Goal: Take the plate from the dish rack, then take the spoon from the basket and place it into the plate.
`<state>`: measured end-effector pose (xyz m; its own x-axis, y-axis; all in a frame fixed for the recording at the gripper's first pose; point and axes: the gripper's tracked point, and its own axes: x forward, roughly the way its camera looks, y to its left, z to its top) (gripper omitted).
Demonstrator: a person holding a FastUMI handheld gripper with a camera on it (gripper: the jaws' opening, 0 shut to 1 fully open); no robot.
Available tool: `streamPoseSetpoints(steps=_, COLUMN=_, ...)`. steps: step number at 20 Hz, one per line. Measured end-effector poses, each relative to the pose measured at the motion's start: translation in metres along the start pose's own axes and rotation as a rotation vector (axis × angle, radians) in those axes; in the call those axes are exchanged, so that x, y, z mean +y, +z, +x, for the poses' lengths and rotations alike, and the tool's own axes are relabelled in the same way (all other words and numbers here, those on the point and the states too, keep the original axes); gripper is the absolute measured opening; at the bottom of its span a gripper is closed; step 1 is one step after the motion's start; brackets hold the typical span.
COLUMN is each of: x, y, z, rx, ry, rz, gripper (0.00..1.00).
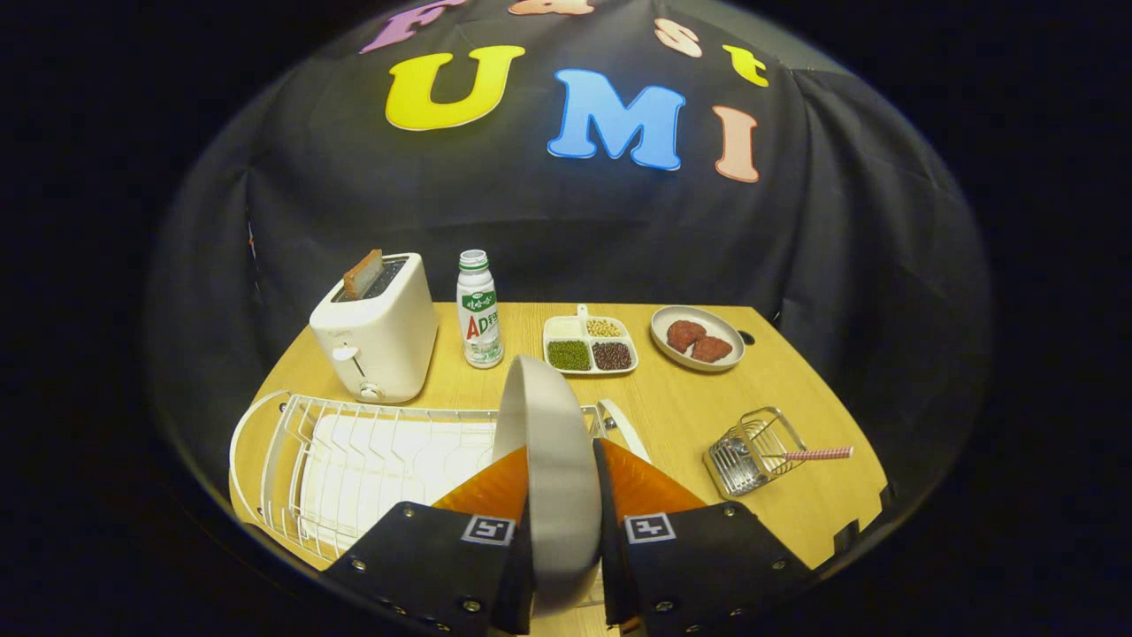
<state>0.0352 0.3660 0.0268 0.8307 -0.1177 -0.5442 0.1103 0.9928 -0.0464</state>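
Note:
A grey-white plate point(550, 442) stands on edge between my two orange fingers point(495, 488), and my gripper point(559, 482) is shut on it. The plate rises above the right end of the white wire dish rack point(354, 451), which lies just ahead of the left finger. To the right, beyond the right finger, a small metal wire basket point(752, 453) lies on the table. A spoon with a pink checked handle point(818, 454) sticks out of it to the right.
On the wooden table point(690, 407) beyond the rack stand a white toaster point(378, 332) with a slice of bread, a milk bottle point(478, 310), a divided dish of beans point(590, 345) and a plate with meat point(697, 337). A second white piece point(623, 426) leans at the rack's right end.

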Motion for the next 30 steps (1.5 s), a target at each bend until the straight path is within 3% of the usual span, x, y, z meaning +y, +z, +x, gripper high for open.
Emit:
streamPoseSetpoints(steps=2, x=-0.005, y=0.011, z=-0.005, rx=-0.029, ry=-0.054, rz=-0.075, gripper=0.31)
streamPoseSetpoints(steps=3, x=-0.002, y=0.009, z=-0.009, rx=-0.022, ry=-0.059, rz=-0.113, gripper=0.21)
streamPoseSetpoints(steps=6, x=-0.005, y=0.004, z=0.007, rx=-0.019, ry=-0.074, rz=-0.161, gripper=0.21)
streamPoseSetpoints(steps=7, x=-0.006, y=0.005, z=-0.001, rx=-0.016, ry=-0.086, rz=-0.162, gripper=0.17)
streamPoseSetpoints(steps=12, x=-0.015, y=0.008, z=-0.004, rx=-0.005, ry=-0.151, rz=-0.133, gripper=0.17)
streamPoseSetpoints(steps=24, x=0.0, y=0.042, z=-0.034, rx=-0.141, ry=-0.232, rz=-0.355, gripper=0.17)
streamPoseSetpoints(steps=30, x=-0.013, y=0.046, z=-0.06, rx=-0.163, ry=-0.246, rz=-0.316, gripper=0.17)
